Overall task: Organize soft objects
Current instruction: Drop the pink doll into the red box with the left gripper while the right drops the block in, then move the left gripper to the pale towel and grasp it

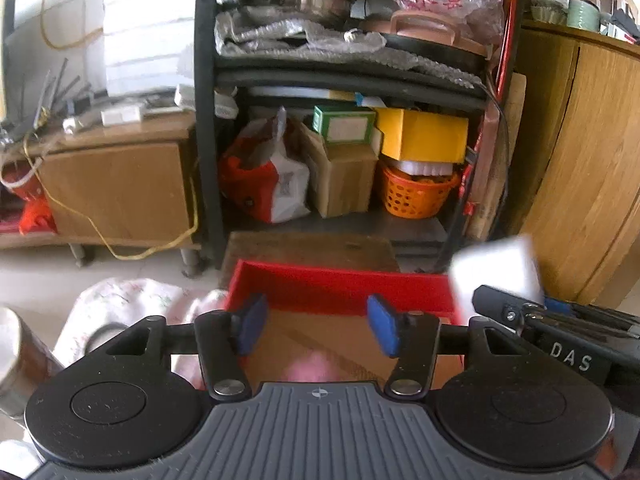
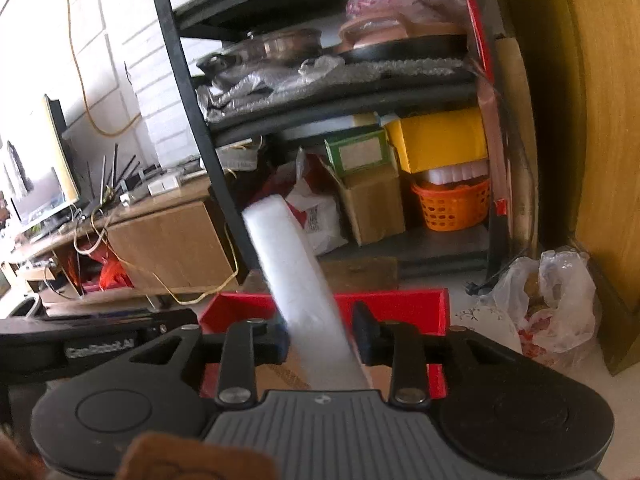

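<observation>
Jaws of the right gripper (image 2: pixel 320 342) are closed on a white foam block (image 2: pixel 298 280), which runs up from between the two pads and leans to the left, its far end well ahead of the fingertips and blurred. Directly beyond and beneath these jaws sits a red box (image 2: pixel 400 304) with a brown cardboard floor; the block's lower part crosses in front of its far wall. Jaws of the left gripper (image 1: pixel 318 330) stand wide apart and hold nothing, their blue pads (image 1: pixel 252 328) spread over the same red box (image 1: pixel 340 284), whose far wall lies just ahead of the fingertips. Between and slightly behind these open jaws, low in the box, a soft pink object (image 1: pixel 310 366) shows, mostly hidden by the gripper body. To the right of the left jaws the white foam block (image 1: pixel 496 270) appears again, blurred, above the other gripper's black arm. To their left lies a floral cloth bundle (image 1: pixel 120 304) on the floor. Farther ahead stands a black shelf rack (image 1: pixel 208 120) carrying an orange basket (image 1: pixel 416 196).
</observation>
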### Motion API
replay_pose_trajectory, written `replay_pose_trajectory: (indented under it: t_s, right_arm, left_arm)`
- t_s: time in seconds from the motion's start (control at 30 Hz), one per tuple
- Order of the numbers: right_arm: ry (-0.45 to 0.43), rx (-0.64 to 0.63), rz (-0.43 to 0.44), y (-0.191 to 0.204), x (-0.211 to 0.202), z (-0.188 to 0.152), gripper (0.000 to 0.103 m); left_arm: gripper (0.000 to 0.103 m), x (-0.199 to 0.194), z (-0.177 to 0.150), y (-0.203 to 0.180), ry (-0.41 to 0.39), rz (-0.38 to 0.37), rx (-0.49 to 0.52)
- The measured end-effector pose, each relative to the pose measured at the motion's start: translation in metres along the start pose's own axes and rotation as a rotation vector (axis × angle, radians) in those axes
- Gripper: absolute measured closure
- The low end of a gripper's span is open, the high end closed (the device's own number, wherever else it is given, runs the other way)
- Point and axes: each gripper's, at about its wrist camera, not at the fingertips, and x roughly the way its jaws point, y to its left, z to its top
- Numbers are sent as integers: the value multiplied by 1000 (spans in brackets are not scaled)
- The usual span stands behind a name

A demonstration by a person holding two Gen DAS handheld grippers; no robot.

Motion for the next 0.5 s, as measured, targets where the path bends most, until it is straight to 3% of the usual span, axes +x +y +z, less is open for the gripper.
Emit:
replay_pose_trajectory:
  t_s: [0.07,0.37,0.5]
  right_arm:
    - [3,12,-8,-2,0,0,86]
    - [-11,21,-22,-2,-21,0,84]
    - [0,4,-14,4,-36,-10,76]
  left_arm:
    - [45,-1,0,0,1,-3,-5]
    - [38,-19,-4,6,4,6,-14]
    - [37,-31,-12,7,5,11,0]
